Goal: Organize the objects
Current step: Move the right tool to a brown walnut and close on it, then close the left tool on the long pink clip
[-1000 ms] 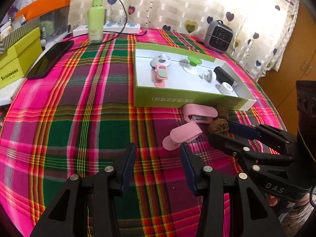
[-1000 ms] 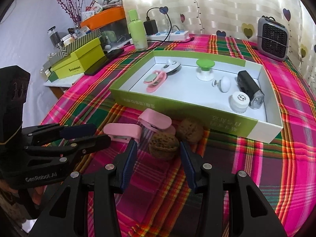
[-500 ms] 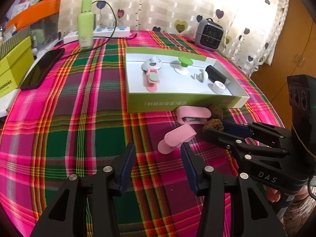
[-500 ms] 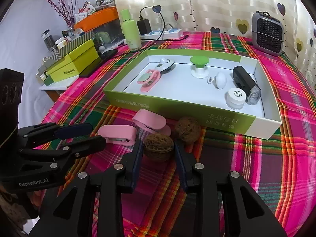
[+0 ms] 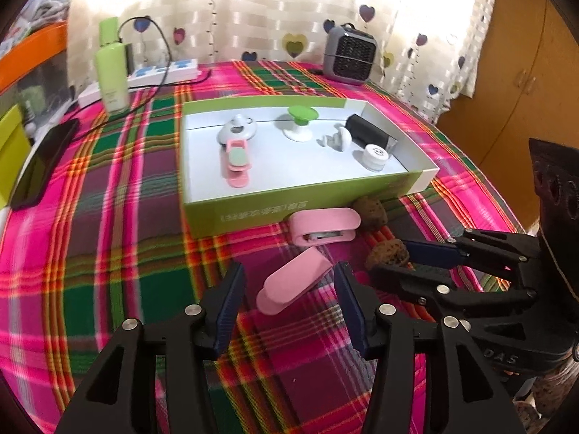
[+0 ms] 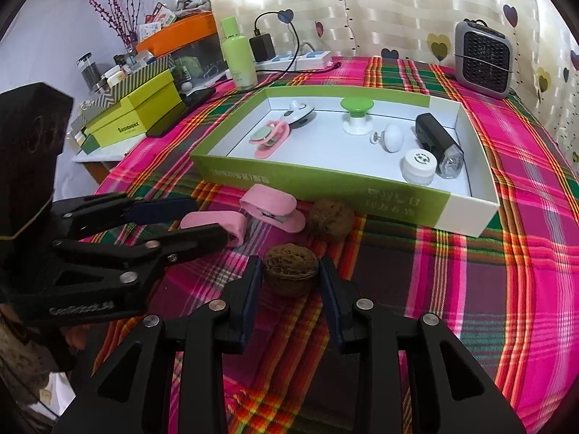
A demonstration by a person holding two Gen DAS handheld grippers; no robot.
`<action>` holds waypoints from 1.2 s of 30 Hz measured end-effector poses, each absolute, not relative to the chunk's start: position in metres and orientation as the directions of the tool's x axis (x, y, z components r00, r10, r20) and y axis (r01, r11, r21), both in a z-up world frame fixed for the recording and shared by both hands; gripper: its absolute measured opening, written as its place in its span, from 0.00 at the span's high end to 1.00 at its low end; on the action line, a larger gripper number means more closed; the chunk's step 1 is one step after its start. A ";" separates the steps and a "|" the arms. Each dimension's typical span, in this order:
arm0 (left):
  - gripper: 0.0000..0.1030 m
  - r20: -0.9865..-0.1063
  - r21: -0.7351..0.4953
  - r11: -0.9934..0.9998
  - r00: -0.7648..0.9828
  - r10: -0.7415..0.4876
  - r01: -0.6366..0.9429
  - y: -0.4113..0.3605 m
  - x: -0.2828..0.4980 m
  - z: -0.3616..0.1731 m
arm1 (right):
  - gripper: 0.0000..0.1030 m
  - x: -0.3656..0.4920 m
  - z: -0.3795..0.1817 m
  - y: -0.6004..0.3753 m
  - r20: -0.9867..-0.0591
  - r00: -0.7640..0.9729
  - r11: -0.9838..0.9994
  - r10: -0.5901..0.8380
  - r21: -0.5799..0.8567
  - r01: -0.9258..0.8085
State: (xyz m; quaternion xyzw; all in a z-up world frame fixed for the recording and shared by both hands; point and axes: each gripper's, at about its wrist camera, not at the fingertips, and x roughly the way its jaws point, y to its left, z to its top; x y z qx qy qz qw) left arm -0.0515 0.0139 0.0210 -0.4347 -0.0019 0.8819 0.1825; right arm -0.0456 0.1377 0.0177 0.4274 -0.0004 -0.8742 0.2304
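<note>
My right gripper (image 6: 290, 275) is shut on a brown walnut (image 6: 290, 275); it also shows in the left wrist view (image 5: 387, 257). A second walnut (image 6: 331, 216) lies by the green-and-white box (image 6: 325, 184). My left gripper (image 5: 289, 285) is open, its fingers on either side of a pink clip (image 5: 293, 285) lying on the cloth. Another pink clip (image 5: 324, 225) lies against the box front. The box holds a pink-green clip (image 5: 237, 161), a green-topped knob (image 5: 300, 123), a white knob, a white jar (image 5: 376, 153) and a black device (image 5: 369, 132).
A plaid cloth (image 5: 108, 217) covers the round table. A green bottle (image 5: 112, 72), a power strip (image 5: 159, 74) and a small grey heater (image 5: 349, 54) stand at the back. A black phone (image 5: 43, 162) and yellow-green boxes (image 6: 144, 108) lie at the left.
My right gripper closed on the near walnut. My left gripper moved forward so that the pink clip now lies between its open fingers.
</note>
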 end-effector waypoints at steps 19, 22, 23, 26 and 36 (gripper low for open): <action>0.64 -0.777 -0.100 -0.939 -0.564 0.281 -0.329 0.028 -0.055 0.015 | 0.68 -0.042 0.016 0.150 -0.746 -0.540 -0.906 -0.389 0.204 0.370; 0.67 -0.776 -0.092 -0.942 -0.570 0.270 -0.321 0.029 -0.055 0.014 | 0.68 -0.042 0.016 0.151 -0.746 -0.540 -0.906 -0.389 0.205 0.370; 0.68 -0.777 -0.091 -0.943 -0.570 0.268 -0.320 0.029 -0.055 0.014 | 0.68 -0.042 0.016 0.151 -0.746 -0.540 -0.906 -0.389 0.206 0.369; 0.73 -0.779 -0.085 -0.946 -0.571 0.260 -0.314 0.029 -0.054 0.014 | 0.68 -0.042 0.017 0.150 -0.746 -0.541 -0.907 -0.389 0.206 0.369; 0.82 -0.779 -0.089 -0.947 -0.571 0.260 -0.308 0.030 -0.053 0.014 | 0.68 -0.042 0.017 0.151 -0.746 -0.541 -0.907 -0.389 0.206 0.369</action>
